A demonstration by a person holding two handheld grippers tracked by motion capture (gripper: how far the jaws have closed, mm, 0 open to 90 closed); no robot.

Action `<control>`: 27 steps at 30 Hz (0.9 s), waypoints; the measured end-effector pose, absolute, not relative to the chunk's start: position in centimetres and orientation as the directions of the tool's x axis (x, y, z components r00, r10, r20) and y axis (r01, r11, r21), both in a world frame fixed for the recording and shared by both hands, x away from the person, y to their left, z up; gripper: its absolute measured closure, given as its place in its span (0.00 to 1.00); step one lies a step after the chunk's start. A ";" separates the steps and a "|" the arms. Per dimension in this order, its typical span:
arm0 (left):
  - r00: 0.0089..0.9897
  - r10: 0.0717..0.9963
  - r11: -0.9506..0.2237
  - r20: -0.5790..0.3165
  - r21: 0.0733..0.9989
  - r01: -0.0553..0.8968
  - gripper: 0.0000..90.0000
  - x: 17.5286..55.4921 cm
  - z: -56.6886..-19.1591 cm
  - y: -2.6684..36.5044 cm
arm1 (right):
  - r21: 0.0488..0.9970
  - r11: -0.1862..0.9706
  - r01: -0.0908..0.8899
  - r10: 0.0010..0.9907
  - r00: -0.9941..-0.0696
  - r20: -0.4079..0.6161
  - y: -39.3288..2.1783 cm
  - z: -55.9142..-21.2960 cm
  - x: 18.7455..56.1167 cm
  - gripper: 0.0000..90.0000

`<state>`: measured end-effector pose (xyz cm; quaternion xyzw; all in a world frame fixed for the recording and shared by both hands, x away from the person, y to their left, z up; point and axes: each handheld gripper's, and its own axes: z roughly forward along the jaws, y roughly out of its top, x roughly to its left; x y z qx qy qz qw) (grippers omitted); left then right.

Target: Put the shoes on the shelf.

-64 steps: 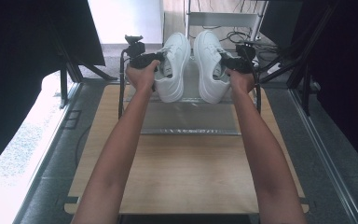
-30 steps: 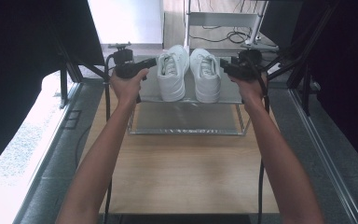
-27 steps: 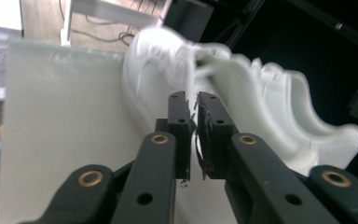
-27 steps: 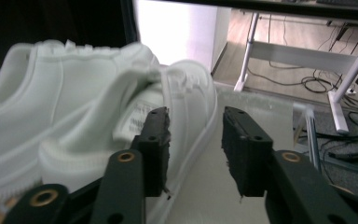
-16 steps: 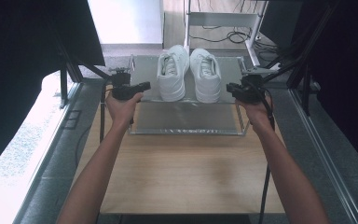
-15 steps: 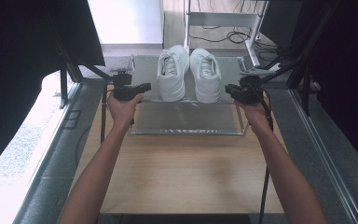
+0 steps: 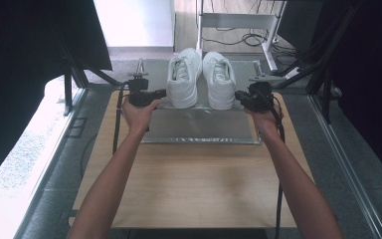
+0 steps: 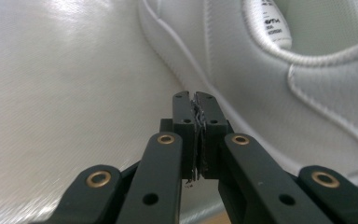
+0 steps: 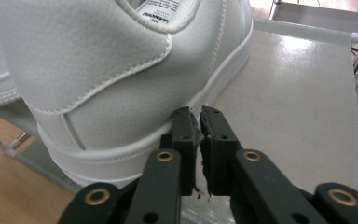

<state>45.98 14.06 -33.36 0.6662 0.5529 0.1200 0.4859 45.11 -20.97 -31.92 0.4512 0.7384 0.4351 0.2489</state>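
Two white sneakers stand side by side, toes away from me, at the far end of a shiny grey tray (image 7: 199, 127). The left shoe (image 7: 183, 79) has my left gripper (image 7: 160, 92) just beside its heel, shut with nothing between the jaws. In the left gripper view the closed tips (image 8: 196, 100) sit close to the shoe's side (image 8: 307, 93) over the tray (image 8: 74, 93). My right gripper (image 7: 238, 95) is beside the right shoe (image 7: 220, 79). Its jaws have just been closing and now meet on nothing (image 9: 199, 116), next to the shoe's heel (image 9: 98, 70).
The tray rests on a wooden table (image 7: 194, 189) and reaches past its far edge. A white metal frame (image 7: 238, 20) with cables stands behind. Black stand legs (image 7: 303, 64) slant in at both sides. Cables trail from both grippers along the forearms.
The shoes, held up tilted two seconds ago, now rest on the tray. Both grippers have let go, drawn back toward me and down, and their jaws have closed.
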 end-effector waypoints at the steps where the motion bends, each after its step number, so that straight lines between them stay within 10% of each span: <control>1: 0.365 0.852 0.079 -0.376 0.780 0.620 0.98 46.1 -33.2 13.7 | 0.867 0.214 0.450 0.882 -0.470 0.027 -20.9 -31.9 45.1 0.98; 27: 0.391 0.866 0.035 -0.312 0.818 0.574 0.93 46.3 -31.4 11.3 | 0.863 0.142 0.484 0.856 -0.498 0.139 -20.4 -32.0 45.6 0.97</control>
